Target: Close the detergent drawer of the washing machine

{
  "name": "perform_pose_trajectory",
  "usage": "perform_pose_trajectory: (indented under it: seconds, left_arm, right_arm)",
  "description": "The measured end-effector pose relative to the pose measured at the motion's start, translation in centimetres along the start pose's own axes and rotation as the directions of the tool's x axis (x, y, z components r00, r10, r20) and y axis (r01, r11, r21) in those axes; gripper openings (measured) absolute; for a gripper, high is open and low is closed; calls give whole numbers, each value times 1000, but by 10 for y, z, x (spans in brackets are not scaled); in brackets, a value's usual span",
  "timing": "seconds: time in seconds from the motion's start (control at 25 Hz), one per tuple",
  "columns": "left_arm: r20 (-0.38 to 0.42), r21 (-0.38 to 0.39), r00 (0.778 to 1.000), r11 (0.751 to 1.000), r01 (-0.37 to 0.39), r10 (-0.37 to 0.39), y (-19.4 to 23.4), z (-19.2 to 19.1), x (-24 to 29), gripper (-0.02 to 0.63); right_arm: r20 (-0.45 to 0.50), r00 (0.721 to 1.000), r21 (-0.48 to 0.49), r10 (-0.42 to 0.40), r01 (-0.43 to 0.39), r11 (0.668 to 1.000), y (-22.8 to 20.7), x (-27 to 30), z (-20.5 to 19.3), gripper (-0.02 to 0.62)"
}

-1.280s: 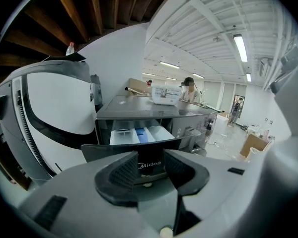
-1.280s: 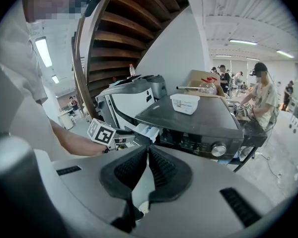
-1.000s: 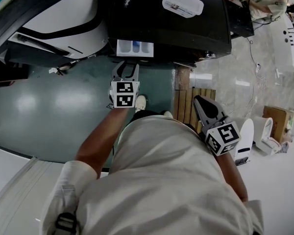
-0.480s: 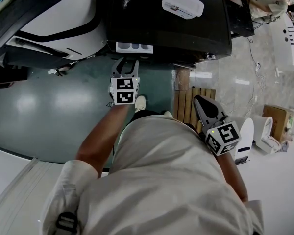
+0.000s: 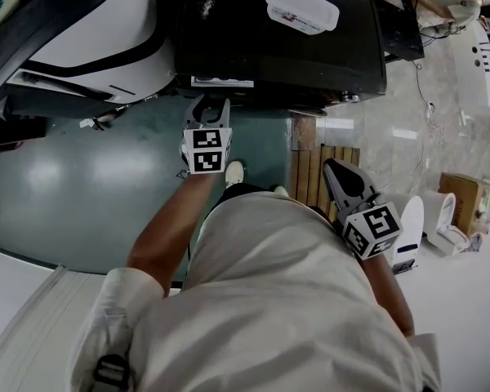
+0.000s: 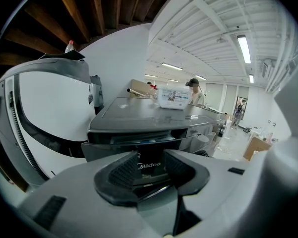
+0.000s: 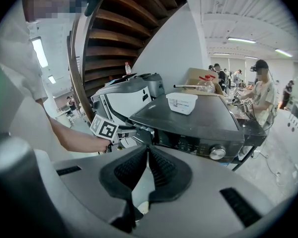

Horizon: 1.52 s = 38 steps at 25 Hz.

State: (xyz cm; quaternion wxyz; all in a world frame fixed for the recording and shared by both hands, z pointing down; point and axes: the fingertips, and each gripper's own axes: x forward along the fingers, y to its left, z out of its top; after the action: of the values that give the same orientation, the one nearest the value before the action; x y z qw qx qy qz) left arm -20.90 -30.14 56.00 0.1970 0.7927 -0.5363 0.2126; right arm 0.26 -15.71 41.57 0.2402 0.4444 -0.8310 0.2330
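1. Head view, far left: a big white machine (image 5: 98, 31) with black trim stands beside the black washing machine (image 5: 278, 47).
2. The detergent drawer (image 5: 222, 82) is at the left end of the washing machine's front. It sticks out only a little, as a thin pale strip.
3. The left gripper (image 5: 208, 106) is just below that strip and points at it. In the left gripper view its jaws stand wide apart, and the drawer's dark front with the word "Midea" fills the gap between them. The pads do not press on it; I cannot tell if the tips touch it.
4. A white plastic box (image 5: 302, 5) lies on top of the washing machine.
5. A wooden pallet (image 5: 306, 178) lies on the floor, to the right of the person's shoe (image 5: 234, 171).
6. The right gripper (image 5: 334, 168) hangs over the pallet, well apart from the drawer. In the right gripper view its jaws are closed together with nothing between them.
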Motion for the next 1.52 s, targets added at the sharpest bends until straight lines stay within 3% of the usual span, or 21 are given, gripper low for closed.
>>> perform_pose_trajectory:
  seconds: [1.52]
  left_arm:
    - [20,-23,999,999,-46,47,14,16,25,150]
  right_arm:
    - [-25,1000,-4,-1,1,1000,-17,24,13,17]
